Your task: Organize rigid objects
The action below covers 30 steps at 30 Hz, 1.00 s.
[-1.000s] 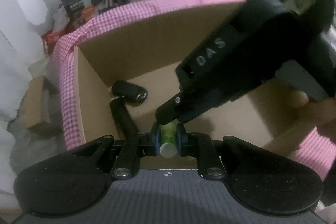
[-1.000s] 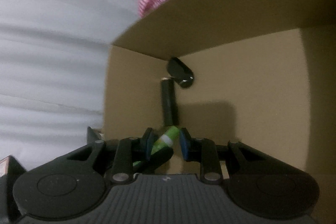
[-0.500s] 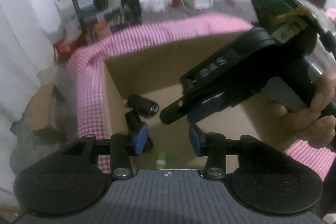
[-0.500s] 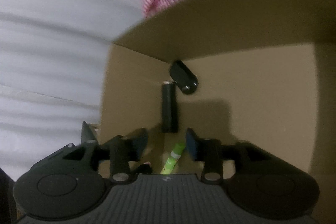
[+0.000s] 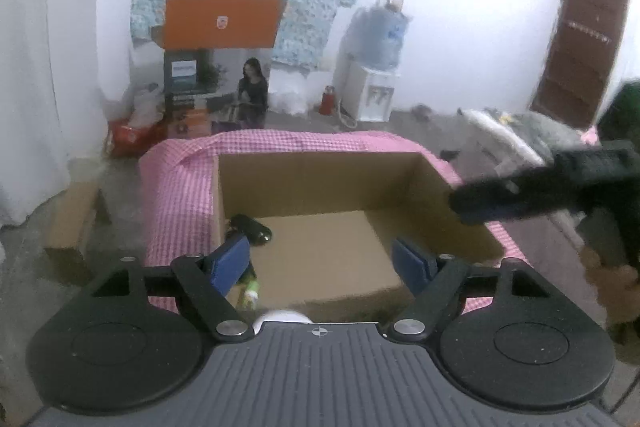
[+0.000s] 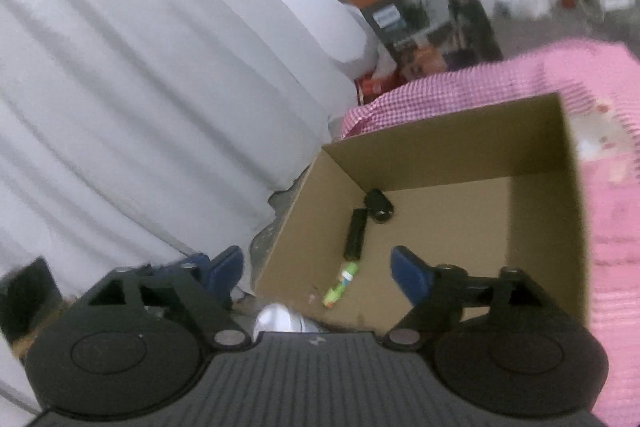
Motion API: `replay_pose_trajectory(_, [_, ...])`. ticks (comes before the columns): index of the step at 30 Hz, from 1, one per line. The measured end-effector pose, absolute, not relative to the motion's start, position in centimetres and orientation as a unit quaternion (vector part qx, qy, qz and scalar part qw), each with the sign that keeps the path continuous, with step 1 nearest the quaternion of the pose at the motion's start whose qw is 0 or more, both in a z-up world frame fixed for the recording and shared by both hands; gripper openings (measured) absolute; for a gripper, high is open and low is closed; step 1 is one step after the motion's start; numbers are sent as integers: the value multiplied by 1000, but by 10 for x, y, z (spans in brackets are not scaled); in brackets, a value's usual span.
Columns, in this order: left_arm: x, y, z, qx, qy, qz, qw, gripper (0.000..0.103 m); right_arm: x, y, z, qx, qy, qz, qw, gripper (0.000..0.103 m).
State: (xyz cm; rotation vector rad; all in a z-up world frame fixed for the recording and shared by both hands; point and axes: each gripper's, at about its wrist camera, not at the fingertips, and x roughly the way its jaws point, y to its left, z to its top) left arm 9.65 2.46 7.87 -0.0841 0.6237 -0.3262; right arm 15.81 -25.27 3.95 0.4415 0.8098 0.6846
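Both tongs had let go of the green tube and drawn up out of the cardboard box (image 6: 440, 155). Left tongs (image 5: 324, 263) and right tongs (image 6: 316, 271) were opening wide, nothing between their blue pads. The green tube (image 6: 340, 285) lay on the box floor at about 1 o'clock from the right tongs, the nearer pair, its long axis running roughly 1 to 7. A matte black cylinder (image 6: 355, 234) and a rounded black case (image 6: 379, 206) lay beyond it. Pink gingham cloth (image 5: 180, 195) surrounded the box.
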Motion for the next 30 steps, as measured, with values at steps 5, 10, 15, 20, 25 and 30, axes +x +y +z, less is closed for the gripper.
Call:
replay_pose_trajectory(5, [73,16,49,-46,335,-175,925,79,93,-250,31,109,371,271,881,103])
replay_pose_trajectory(10, [66,-4,9,-26,382,-196,903,84,57,-237,7,26,376,219,900,103])
replay_pose_trajectory(15, [60,-24,-16,5,408,-217,887,92,37,-232,-3,-28,362,169,916,103])
replay_pose_trajectory(20, [55,-38,-30,17,425,-248,871,92,36,-220,-22,-87,332,138,929,103])
replay_pose_trajectory(25, [60,-50,-35,36,438,-272,856,91,48,-227,-40,-20,358,195,913,103])
replay_pose_trajectory(30, [67,-62,-45,62,463,-264,844,90,71,-226,-64,24,410,230,883,89])
